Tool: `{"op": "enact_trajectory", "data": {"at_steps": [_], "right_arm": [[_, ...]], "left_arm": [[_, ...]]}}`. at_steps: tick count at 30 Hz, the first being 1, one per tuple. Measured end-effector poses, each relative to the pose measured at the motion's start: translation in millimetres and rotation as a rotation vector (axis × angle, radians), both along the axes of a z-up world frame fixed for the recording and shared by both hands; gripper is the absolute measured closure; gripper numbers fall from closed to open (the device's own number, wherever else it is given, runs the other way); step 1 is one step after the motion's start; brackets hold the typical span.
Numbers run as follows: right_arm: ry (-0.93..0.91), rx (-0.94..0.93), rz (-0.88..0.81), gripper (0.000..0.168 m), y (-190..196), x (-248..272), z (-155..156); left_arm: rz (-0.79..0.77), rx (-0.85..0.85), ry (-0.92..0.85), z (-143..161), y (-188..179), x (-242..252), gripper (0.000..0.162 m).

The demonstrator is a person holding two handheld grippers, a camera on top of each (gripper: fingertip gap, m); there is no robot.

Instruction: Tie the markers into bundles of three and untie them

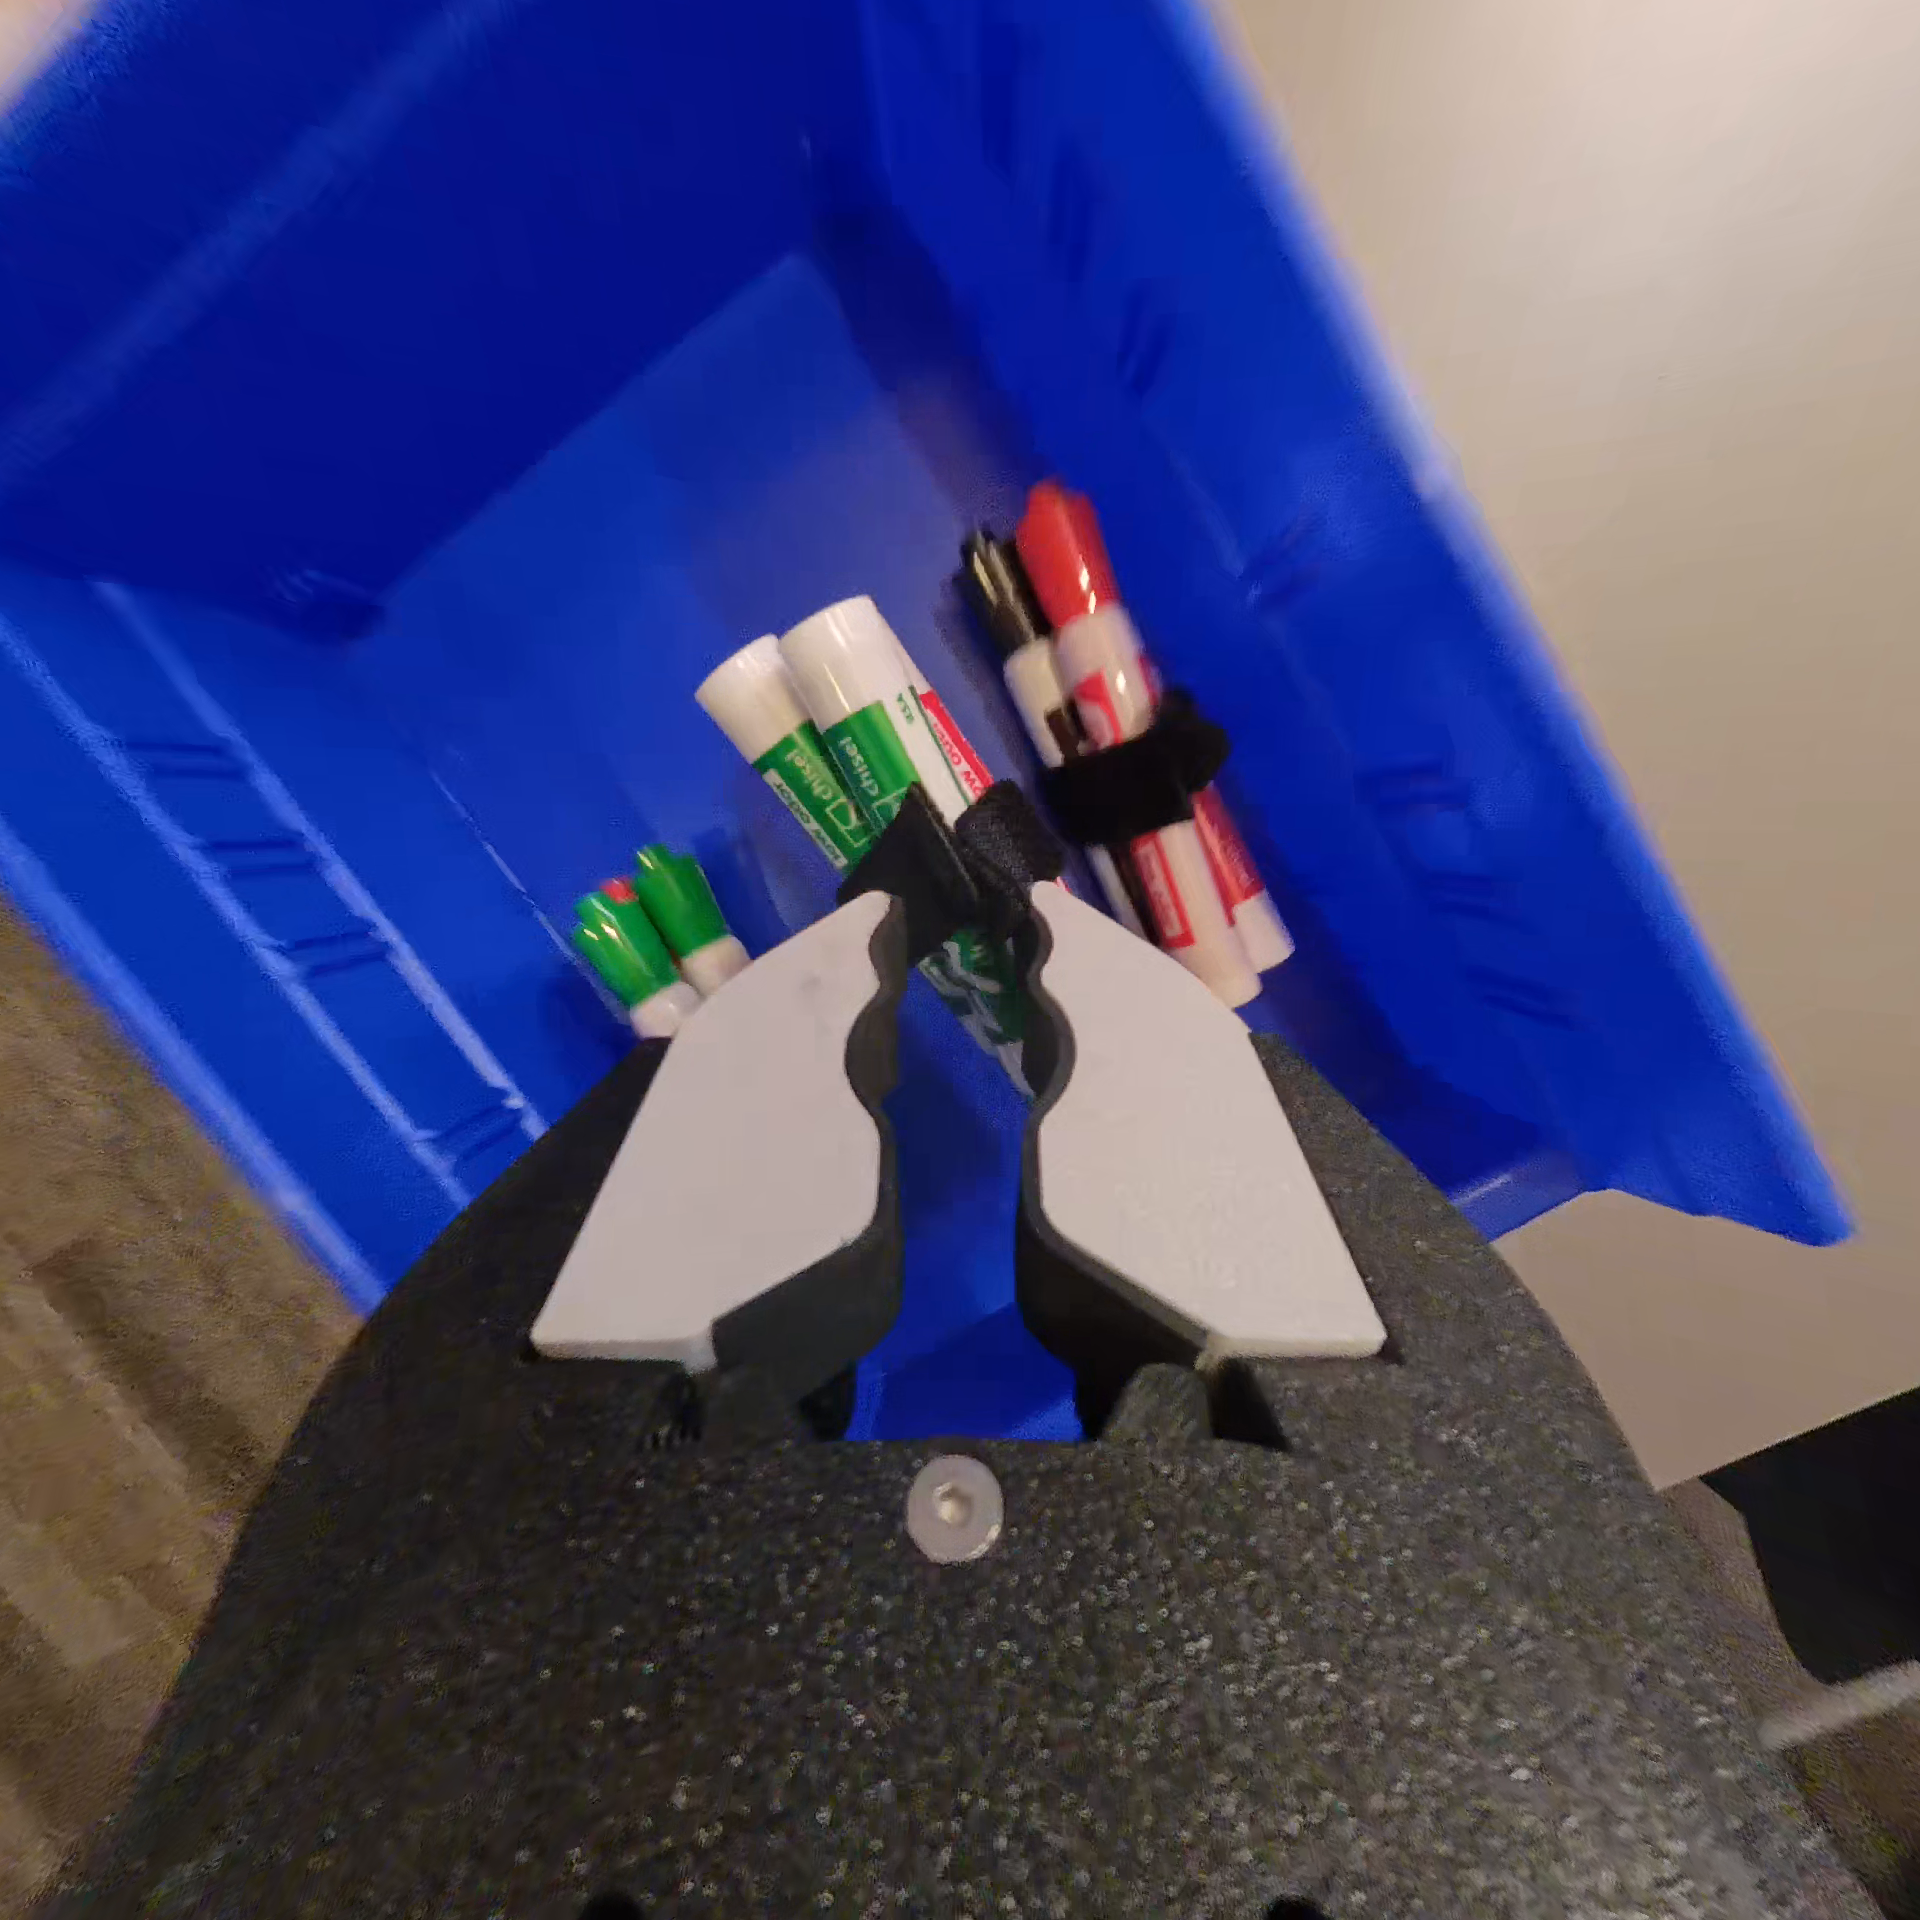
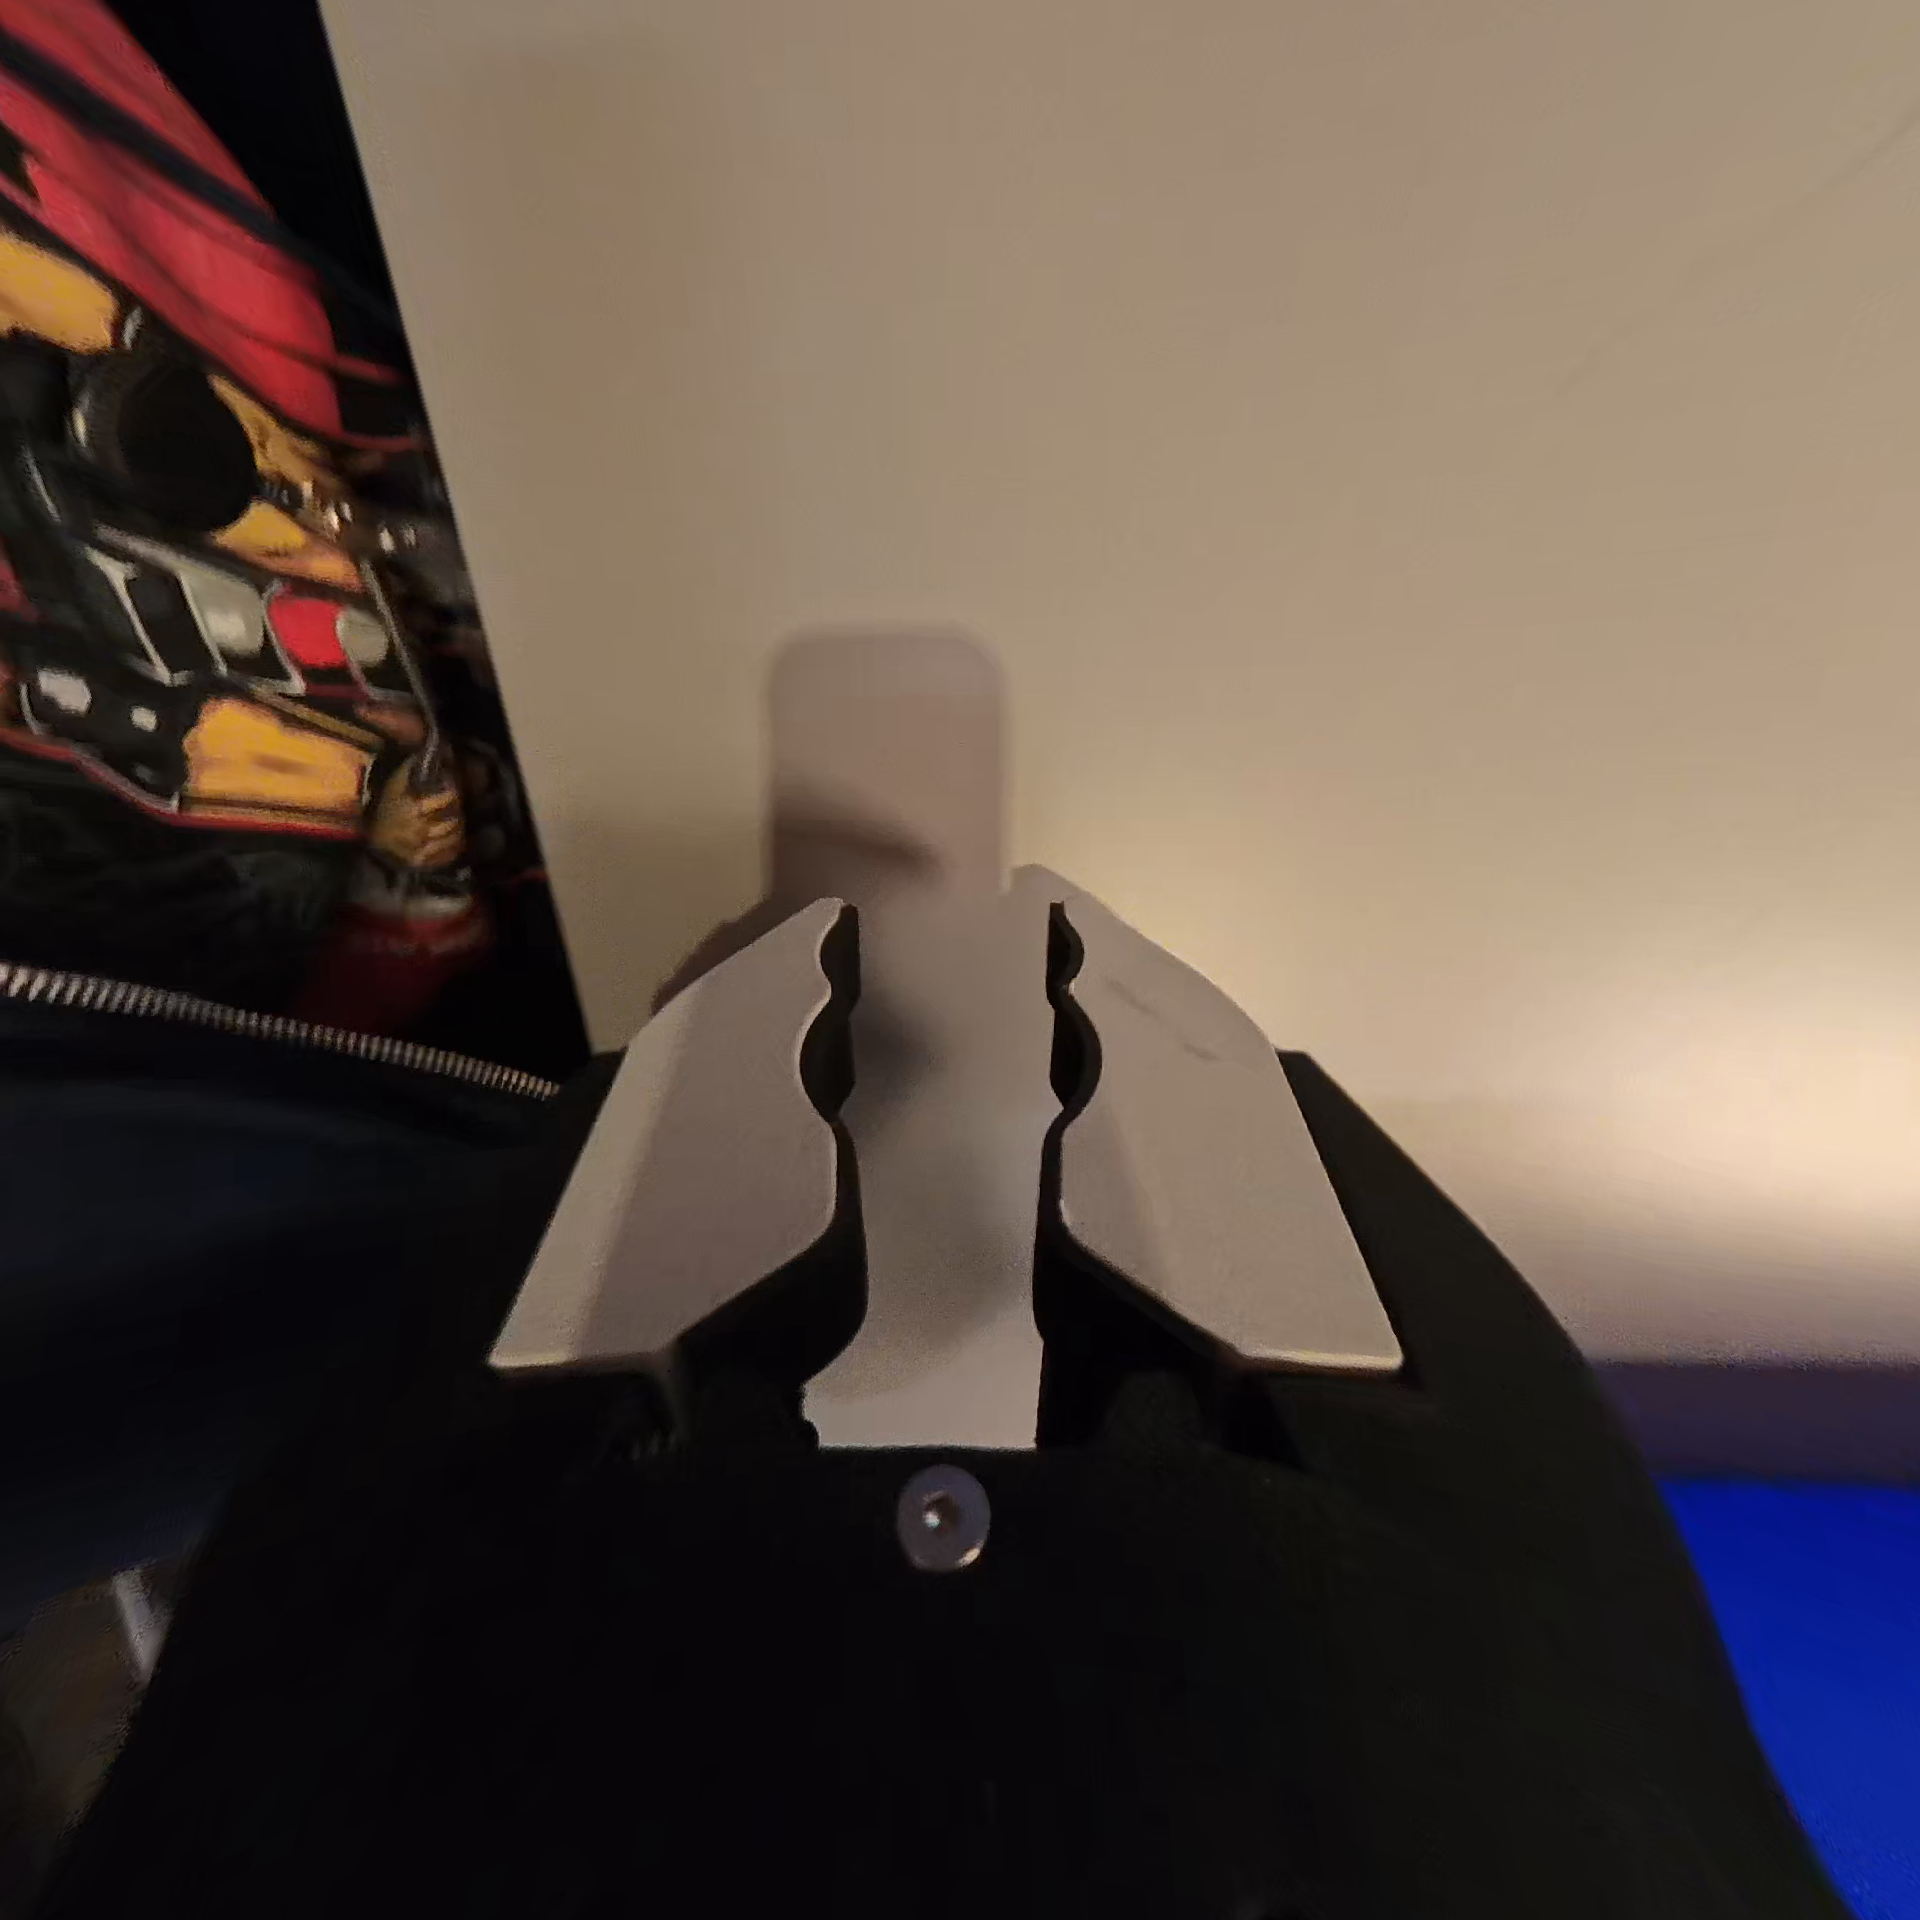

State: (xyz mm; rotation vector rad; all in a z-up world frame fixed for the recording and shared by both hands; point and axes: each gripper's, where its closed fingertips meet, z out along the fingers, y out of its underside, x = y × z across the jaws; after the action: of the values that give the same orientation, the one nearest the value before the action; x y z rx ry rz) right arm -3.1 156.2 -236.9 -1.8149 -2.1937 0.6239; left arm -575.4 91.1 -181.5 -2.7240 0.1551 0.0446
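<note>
Left tool (image 1: 961, 914) is clamped at its tips on the black strap (image 1: 987, 852) of a green-marker bundle (image 1: 831, 727), holding it over the blue bin (image 1: 520, 520). My judgement: this bundle is being placed in or lifted from the bin; keep the pinch on the strap firm and the bundle clear of its neighbour. Just beside the held bundle, toward the bin's right wall, lies a strapped red-and-black bundle (image 1: 1132, 769). Well apart from the bin, the right tool (image 2: 954, 914) hangs with fingers apart, empty, over the pale tabletop (image 2: 1351, 520).
</note>
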Motion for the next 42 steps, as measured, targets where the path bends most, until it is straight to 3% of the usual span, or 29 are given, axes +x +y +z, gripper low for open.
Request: {"op": "enact_trajectory", "data": {"at_steps": [4, 6, 8, 12, 17, 22, 25, 29, 34, 42], "right_arm": [[0.127, 0.010, 0.013, 0.133, 12, -44, 4], [0.210, 0.033, 0.006, 0.133, 25, -73, 10], [0.305, 0.048, -0.014, 0.133, 39, -105, 19], [0.502, 0.059, -0.091, 0.131, 71, -147, 44], [0.630, 0.071, -0.223, 0.130, 110, -143, 51], [0.577, 0.023, -0.286, 0.130, 125, -134, 25], [0.578, 0.038, -0.289, 0.130, 129, -139, 24], [0.624, 0.077, -0.293, 0.131, 132, -144, 30], [0.676, 0.116, -0.252, 0.131, 131, -158, 41], [0.577, 0.407, -0.039, 0.130, 134, -160, 41]], "left_arm": [[-0.143, 0.134, 0.068, 78, 45, 45, 0.143], [-0.312, 0.182, 0.041, 109, 78, 104, 0.143], [-0.485, 0.202, -0.030, 119, 111, 173, 0.144], [-0.751, 0.153, -0.284, 84, 157, 300, 0.144], [-0.823, 0.055, -0.492, -7, 191, 378, 0.145], [-0.740, 0.068, -0.587, -46, 198, 407, 0.145], [-0.683, 0.131, -0.621, -45, 198, 411, 0.143], [-0.734, 0.244, -0.514, -46, 194, 400, 0.128], [-0.771, 0.342, -0.389, -42, 194, 387, 0.130], [-0.864, 0.507, -0.362, -32, 199, 392, 0.139]]}}
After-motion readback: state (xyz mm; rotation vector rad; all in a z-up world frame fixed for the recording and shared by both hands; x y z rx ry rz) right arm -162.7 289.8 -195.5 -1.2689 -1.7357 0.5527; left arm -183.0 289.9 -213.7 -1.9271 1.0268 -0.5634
